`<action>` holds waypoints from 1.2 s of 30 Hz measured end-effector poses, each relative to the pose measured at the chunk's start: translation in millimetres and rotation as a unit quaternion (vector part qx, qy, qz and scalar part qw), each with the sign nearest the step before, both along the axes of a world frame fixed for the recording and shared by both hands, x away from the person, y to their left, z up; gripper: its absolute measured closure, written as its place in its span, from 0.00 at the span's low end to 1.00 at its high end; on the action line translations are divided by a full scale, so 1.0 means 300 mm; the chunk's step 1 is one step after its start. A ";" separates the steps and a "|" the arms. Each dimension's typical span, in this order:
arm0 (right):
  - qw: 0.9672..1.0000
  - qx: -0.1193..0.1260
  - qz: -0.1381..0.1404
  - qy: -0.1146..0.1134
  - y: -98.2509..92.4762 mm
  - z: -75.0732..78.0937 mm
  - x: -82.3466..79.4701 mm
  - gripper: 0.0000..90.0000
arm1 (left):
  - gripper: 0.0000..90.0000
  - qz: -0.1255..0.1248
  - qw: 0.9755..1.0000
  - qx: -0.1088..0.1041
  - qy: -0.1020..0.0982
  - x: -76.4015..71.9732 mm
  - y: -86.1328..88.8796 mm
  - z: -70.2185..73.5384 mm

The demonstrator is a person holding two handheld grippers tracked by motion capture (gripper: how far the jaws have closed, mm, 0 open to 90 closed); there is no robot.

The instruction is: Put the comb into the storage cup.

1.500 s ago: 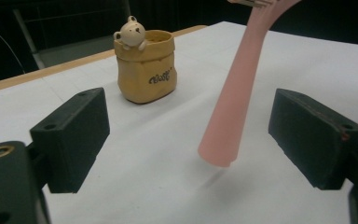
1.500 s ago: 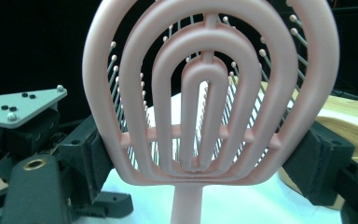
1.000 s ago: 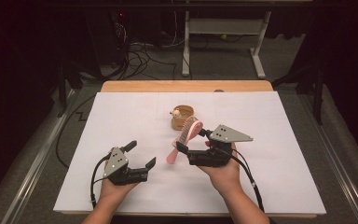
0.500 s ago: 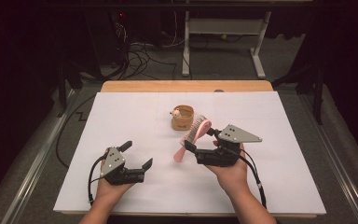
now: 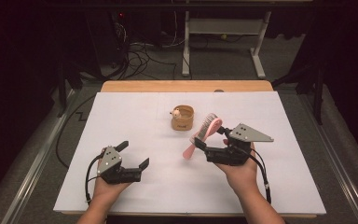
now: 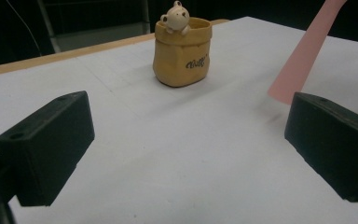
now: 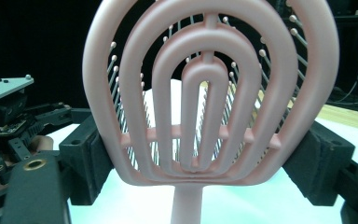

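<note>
Setting: dark room, cables on the floor behind a white-topped counter [image 5: 121, 116] with a wooden far edge.
Left gripper: the left gripper [image 5: 133, 156] sits near the counter's front left, held from below by the person's left hand [image 5: 103, 190]; its jaws stand wide apart with nothing between them, as the left gripper view confirms.
Right gripper: the right gripper [image 5: 204, 149], carried by the right hand [image 5: 240, 175] at the front right, is clamped on the pink hairbrush [image 5: 204, 133], jaws pressing the head from both sides.
Hairbrush: lifted off the counter and tilted, bristled head up toward the far side, handle slanting down to the left; in the right gripper view its ribbed, looped back [image 7: 209, 88] faces the camera, bristles pointing away.
Holder: a small tan pouch-shaped holder [image 5: 182, 119] with a bear figure [image 6: 175, 16] on its rim stands upright at mid-counter, just beyond the brush head and apart from it.
Handle tip: the pink handle end [image 6: 303, 60] hangs near the left gripper's right jaw in the left gripper view.
</note>
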State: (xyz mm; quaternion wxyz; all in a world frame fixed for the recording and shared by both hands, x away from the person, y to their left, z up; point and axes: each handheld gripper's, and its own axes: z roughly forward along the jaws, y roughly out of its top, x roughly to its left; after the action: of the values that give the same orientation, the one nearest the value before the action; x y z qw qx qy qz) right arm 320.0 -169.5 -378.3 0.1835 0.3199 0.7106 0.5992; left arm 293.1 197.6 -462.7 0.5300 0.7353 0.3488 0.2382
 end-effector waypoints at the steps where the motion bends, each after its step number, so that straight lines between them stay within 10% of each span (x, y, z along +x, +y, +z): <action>1: 1.000 0.000 -0.002 -0.001 -0.007 0.002 0.000 0.22 | 0.02 0.000 1.000 0.002 0.000 0.000 0.000 0.000; 36: 0.999 -0.002 -0.051 -0.010 -0.119 0.018 0.022 0.22 | 0.00 -0.011 1.000 0.000 -0.003 -0.005 -0.001 -0.005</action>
State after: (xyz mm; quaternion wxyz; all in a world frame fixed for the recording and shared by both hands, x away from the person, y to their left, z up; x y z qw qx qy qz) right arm 326.6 -205.1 -372.8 0.2216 0.3495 0.6926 0.5907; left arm 291.5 197.3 -464.3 0.5336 0.7386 0.3389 0.2345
